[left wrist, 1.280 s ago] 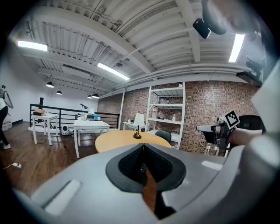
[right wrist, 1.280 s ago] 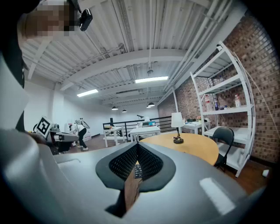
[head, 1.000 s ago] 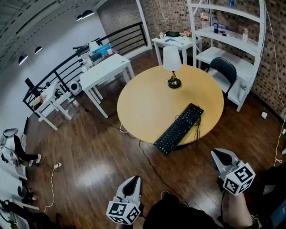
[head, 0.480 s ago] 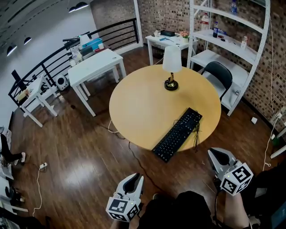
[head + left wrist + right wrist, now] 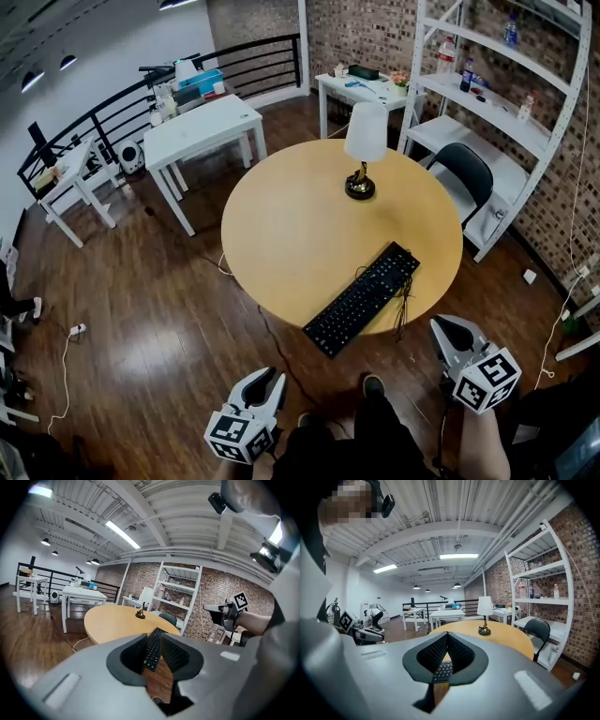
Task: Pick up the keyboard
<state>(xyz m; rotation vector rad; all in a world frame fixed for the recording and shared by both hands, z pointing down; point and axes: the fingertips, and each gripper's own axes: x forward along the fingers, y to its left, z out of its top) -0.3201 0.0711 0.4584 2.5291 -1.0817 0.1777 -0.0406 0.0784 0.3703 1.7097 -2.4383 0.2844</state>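
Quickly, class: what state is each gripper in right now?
Left gripper: jaws opening, nothing between them.
Right gripper: jaws shut, empty.

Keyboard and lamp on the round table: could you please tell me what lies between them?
Nothing lies there. In the head view, the stretch of tabletop between the keyboard and the lamp is bare.
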